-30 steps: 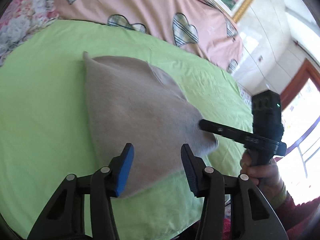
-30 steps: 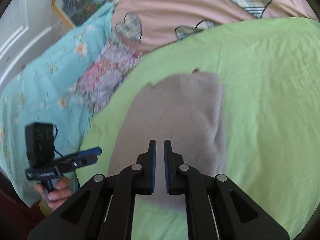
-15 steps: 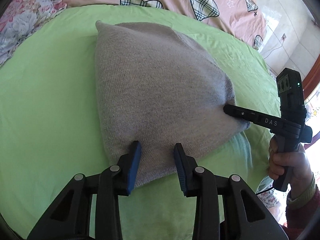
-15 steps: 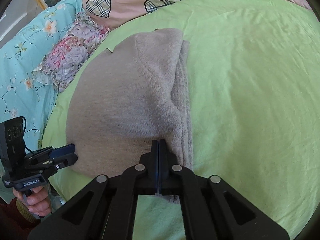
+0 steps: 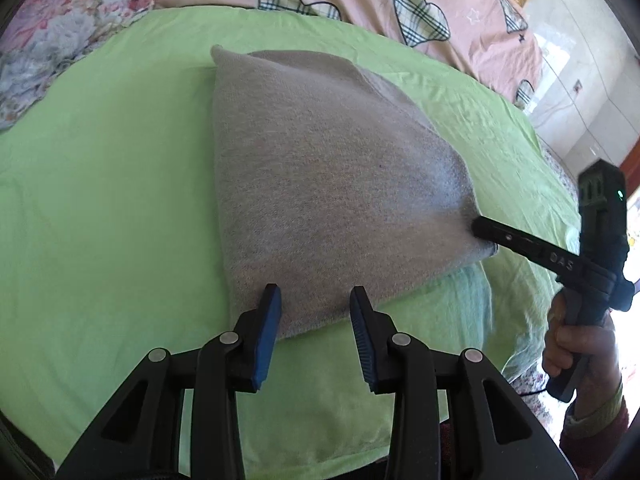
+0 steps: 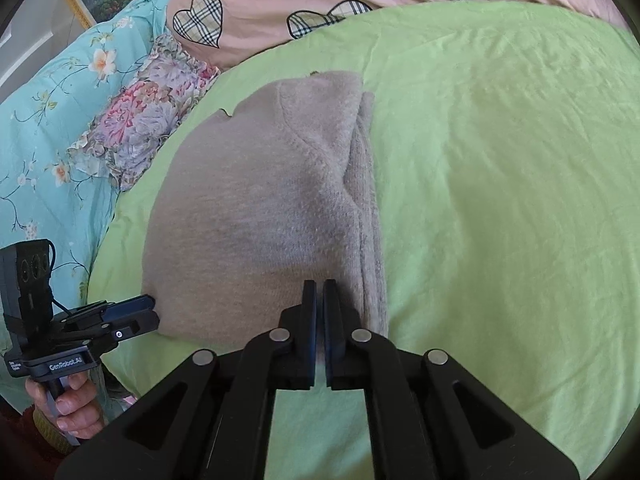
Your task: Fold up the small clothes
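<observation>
One bed fills both views, covered by a green sheet (image 5: 100,200) with a pink heart-print quilt (image 5: 360,4) along its far edge and floral pillows (image 6: 136,128) toward the far left corner.

Grey knit garment (image 5: 320,184) lies near the middle of the sheet, close to the near edge. Already doubled over at least once: right-wrist view shows stacked layers along its right-hand side, upper layer bulging slightly, not pressed flat. Outline is a compact block, roughly a rounded wedge. What kind of garment it is cannot be told.

Right gripper (image 6: 319,292): fingers nearly together, only a thin slit between them, pinching the garment's near right corner; the left-wrist view shows cloth drawn to a point at its tip.

Left gripper (image 5: 314,300): fingers well apart, holding nothing, tips at the garment's near edge with cloth lying between them.

Progress, as judged: partly folded. One or more folds are in, the bundle is small. Remaining, probably: grip the near edge with the left, carry one more fold across or flatten the bulge, then release.
</observation>
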The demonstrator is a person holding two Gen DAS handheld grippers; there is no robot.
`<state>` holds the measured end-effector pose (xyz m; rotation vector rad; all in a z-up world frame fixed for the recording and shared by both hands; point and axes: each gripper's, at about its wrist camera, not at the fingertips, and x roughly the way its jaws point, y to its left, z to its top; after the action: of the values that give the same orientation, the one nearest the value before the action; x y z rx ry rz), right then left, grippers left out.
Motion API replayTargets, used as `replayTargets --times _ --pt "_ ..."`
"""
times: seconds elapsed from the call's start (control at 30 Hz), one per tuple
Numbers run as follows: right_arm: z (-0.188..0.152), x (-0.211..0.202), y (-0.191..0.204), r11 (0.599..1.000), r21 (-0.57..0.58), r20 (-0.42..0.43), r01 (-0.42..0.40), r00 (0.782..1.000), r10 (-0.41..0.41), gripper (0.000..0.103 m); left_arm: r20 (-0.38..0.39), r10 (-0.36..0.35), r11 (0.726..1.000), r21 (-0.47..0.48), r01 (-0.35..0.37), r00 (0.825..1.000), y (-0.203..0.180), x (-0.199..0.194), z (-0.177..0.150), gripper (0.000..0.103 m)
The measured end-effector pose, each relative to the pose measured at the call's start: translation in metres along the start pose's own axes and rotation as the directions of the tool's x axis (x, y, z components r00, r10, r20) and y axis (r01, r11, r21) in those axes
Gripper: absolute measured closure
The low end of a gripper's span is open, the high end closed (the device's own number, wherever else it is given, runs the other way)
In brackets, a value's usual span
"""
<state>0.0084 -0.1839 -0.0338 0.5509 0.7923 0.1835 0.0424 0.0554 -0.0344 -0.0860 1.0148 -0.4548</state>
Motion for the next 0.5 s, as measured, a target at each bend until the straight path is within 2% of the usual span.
replayTargets --times 0.07,0.13,0.2,0.4,0.5 --pt "-0.004 -0.011 0.002 1.000 0.003 0.018 -0.003 1.000 0.003 0.099 0.004 0.045 0.999 -0.009 -0.045 0.999 -0.001 -0.006 -0.003 0.061" --pt "-0.008 -0.017 0.002 1.000 0.016 0.025 -0.008 1.000 0.008 0.099 0.015 0.122 0.993 -0.003 -0.122 0.992 -0.004 -0.012 -0.007 0.054" --pt "-0.013 -0.022 0.002 1.000 0.025 0.026 -0.014 1.000 0.013 0.099 0.014 0.163 0.987 0.006 -0.163 0.986 -0.005 -0.015 -0.009 0.053" --pt "-0.017 -0.025 0.008 0.999 0.025 0.025 -0.024 0.999 0.024 0.098 0.019 0.225 0.974 0.021 -0.225 0.974 -0.007 -0.020 -0.012 0.053" --pt "-0.015 -0.025 0.011 0.999 0.019 0.032 -0.030 0.999 0.029 0.096 0.031 0.236 0.971 0.023 -0.237 0.971 -0.008 -0.022 -0.012 0.048"
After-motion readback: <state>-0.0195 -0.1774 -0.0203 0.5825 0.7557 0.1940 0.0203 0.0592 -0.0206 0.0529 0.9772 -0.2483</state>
